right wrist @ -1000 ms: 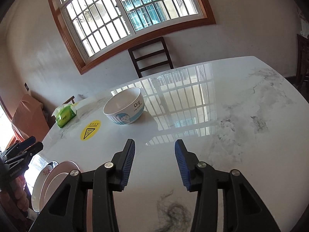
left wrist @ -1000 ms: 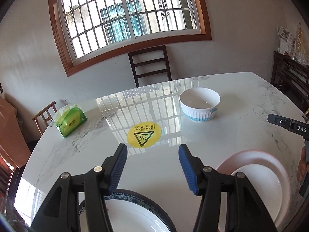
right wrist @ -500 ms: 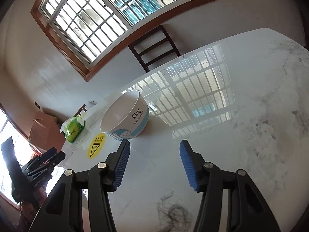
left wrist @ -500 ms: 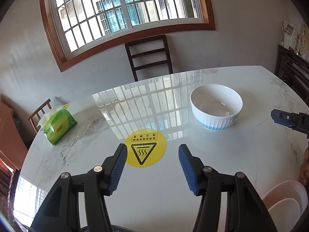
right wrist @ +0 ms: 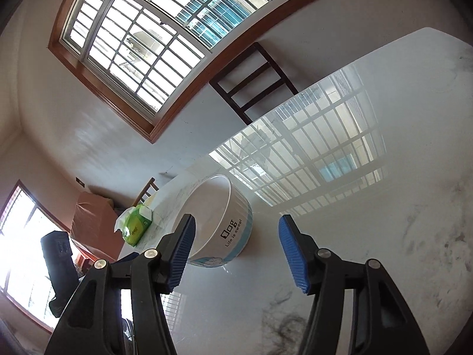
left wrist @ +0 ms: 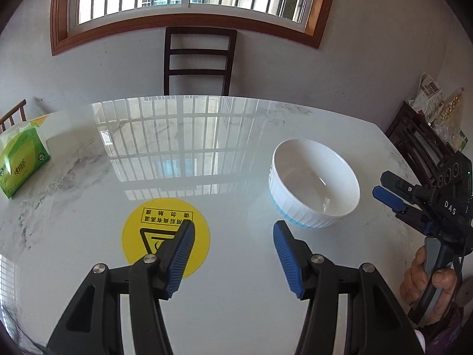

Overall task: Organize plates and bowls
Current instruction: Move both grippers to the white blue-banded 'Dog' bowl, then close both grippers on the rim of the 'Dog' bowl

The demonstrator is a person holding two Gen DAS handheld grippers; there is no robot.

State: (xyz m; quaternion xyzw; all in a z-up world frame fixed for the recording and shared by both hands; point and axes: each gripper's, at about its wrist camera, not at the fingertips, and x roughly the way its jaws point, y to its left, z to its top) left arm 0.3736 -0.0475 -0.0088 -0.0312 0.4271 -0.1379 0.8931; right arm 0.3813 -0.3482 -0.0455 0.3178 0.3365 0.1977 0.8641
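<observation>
Now both grippers face the white ribbed bowl (left wrist: 314,188) on the marble table (left wrist: 236,295), each with spread, empty jaws.

Seen from the right wrist, the bowl sits lower centre, just beyond the right gripper (right wrist: 236,248), whose jaws have just been opening; the left gripper (left wrist: 233,251) has it at upper right, equally near.

A home dining room: marble table (left wrist: 88,236), wooden chair (left wrist: 199,59), barred window (right wrist: 165,29).
</observation>
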